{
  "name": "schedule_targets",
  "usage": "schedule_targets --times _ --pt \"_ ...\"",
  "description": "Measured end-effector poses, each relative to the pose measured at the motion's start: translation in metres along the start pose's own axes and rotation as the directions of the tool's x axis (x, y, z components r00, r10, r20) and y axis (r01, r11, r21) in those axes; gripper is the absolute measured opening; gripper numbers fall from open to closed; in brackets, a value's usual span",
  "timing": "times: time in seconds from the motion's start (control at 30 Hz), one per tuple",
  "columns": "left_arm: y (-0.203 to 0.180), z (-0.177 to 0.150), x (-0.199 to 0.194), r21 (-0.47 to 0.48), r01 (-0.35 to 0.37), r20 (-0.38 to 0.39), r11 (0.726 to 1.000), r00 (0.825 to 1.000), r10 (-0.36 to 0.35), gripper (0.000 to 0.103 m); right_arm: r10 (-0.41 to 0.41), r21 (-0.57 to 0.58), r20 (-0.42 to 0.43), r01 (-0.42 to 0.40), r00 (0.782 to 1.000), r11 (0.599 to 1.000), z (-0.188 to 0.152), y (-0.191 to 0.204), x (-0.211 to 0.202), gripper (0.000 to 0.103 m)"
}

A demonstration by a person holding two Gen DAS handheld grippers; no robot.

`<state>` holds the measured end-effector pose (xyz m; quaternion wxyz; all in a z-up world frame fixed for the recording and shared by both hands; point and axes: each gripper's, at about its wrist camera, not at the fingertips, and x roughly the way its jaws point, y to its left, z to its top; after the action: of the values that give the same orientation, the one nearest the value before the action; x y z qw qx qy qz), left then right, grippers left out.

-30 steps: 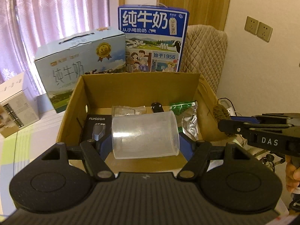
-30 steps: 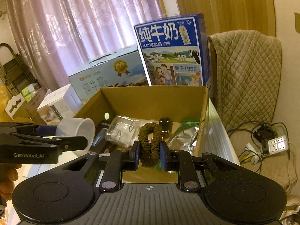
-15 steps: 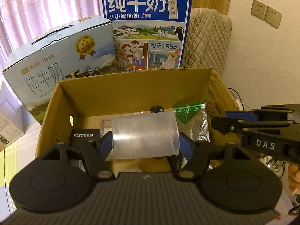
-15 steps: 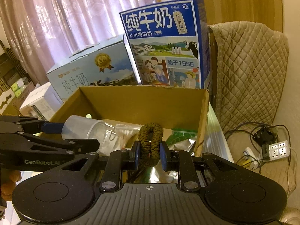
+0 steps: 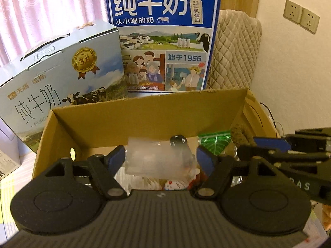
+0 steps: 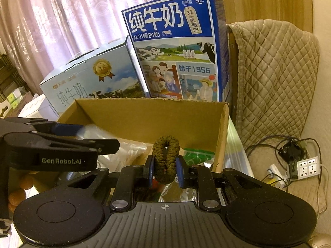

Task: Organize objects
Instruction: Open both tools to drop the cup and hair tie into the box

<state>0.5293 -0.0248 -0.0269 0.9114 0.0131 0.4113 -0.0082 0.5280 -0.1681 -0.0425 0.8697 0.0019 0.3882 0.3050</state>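
Note:
An open cardboard box (image 5: 149, 111) stands in front of me, also in the right wrist view (image 6: 153, 115). My left gripper (image 5: 161, 158) is open inside it. The clear plastic cup (image 5: 155, 157) lies blurred between the spread fingers, apart from both pads. My right gripper (image 6: 164, 166) is shut on a brown braided hair tie (image 6: 166, 157) at the box's right side. The hair tie also shows in the left wrist view (image 5: 240, 135). The left gripper shows at left in the right wrist view (image 6: 82, 142).
The box holds a green foil packet (image 5: 215, 141), a small black object (image 5: 177, 140) and clear bags (image 6: 124, 153). Two milk cartons (image 5: 163, 39) (image 5: 60, 78) stand behind it. A quilted chair (image 6: 275, 78) and a power strip with cables (image 6: 306, 165) are to the right.
My left gripper moved forward into the box and opened, letting go of the clear cup. My right gripper moved forward with the hair tie, over the box's right side.

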Motion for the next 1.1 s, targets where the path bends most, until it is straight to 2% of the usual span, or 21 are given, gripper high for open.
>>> schedule_targets --times 0.03,0.17,0.47,0.8,0.83,0.9,0.97,1.1 --pt "0.001 0.001 0.000 -0.003 -0.002 0.002 1.000 1.000 0.002 0.083 0.001 0.000 0.001 -0.001 1.000 1.000 0.000 0.000 0.000 0.019" --pt "0.007 0.000 0.000 -0.011 -0.013 -0.009 1.000 1.000 0.013 0.088 0.003 0.001 0.001 -0.003 1.000 1.000 0.000 0.000 -0.001 0.019" --pt "0.029 -0.015 -0.010 -0.054 -0.065 -0.051 0.996 0.997 0.063 0.093 0.006 -0.003 -0.014 -0.006 1.000 1.000 -0.001 0.003 0.003 0.019" --pt "0.038 -0.023 -0.032 -0.069 -0.102 -0.043 0.992 0.994 0.099 0.096 -0.001 -0.009 -0.008 0.001 1.000 1.000 0.004 0.008 0.009 0.019" --pt "0.039 -0.024 -0.034 -0.071 -0.104 -0.040 0.992 0.994 0.101 0.097 0.000 -0.016 0.008 0.000 1.000 1.000 0.005 0.009 0.009 0.021" --pt "0.039 -0.024 -0.039 -0.073 -0.107 -0.033 0.992 0.994 0.105 0.097 0.009 -0.035 0.049 -0.008 0.999 0.999 0.009 0.011 0.006 0.036" --pt "0.038 -0.024 -0.042 -0.077 -0.114 -0.032 0.990 0.993 0.112 0.097 0.005 -0.046 0.080 -0.001 0.997 0.999 0.011 0.013 0.003 0.061" --pt "0.038 -0.026 -0.052 -0.088 -0.124 -0.030 0.988 0.992 0.122 0.098 0.027 -0.070 0.147 -0.017 0.989 0.997 0.012 0.016 -0.009 0.074"
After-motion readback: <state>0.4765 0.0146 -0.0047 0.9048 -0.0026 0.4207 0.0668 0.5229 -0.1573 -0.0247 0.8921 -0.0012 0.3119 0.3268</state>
